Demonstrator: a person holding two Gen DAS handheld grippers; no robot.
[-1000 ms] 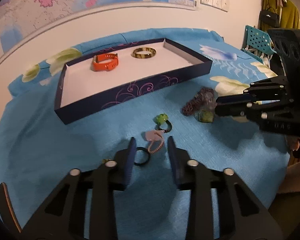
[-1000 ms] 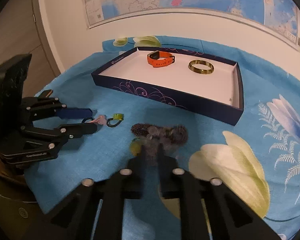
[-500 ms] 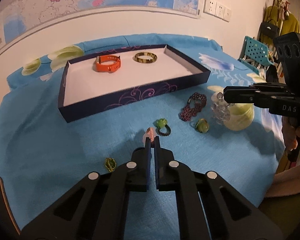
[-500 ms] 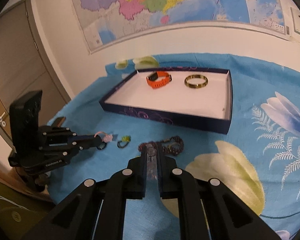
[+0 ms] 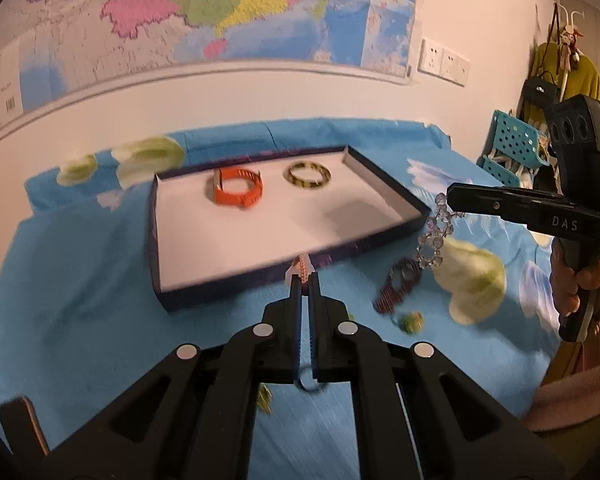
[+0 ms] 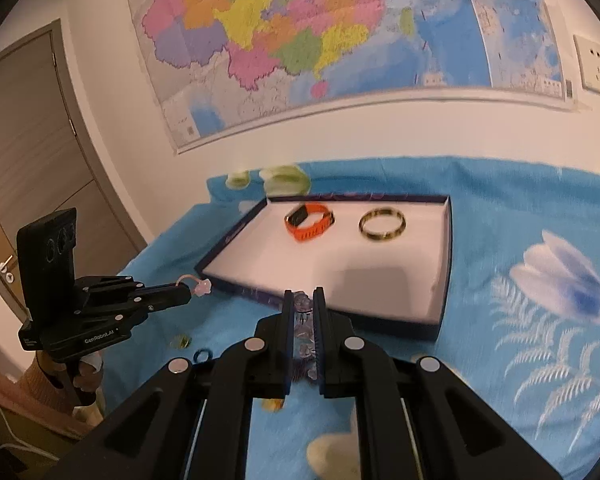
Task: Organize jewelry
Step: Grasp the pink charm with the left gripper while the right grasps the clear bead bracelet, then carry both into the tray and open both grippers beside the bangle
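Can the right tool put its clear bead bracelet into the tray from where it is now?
Probably yes. The right tool, shut on the clear bead bracelet, hangs just before the tray's near wall. The white floor behind it is bare; the orange band and gold bangle lie farther back.

Both views are fisheye, each mounted behind its own gripper and angled down and forward along the 2 fingers. The left wrist view sees the right gripper [image 5: 452, 198] at its right edge; the right wrist view sees the left gripper [image 6: 188, 292] at its left. Both share the blue floral cloth [image 5: 80, 300], the dark tray [image 5: 384, 176] and the wall map [image 6: 340, 32].
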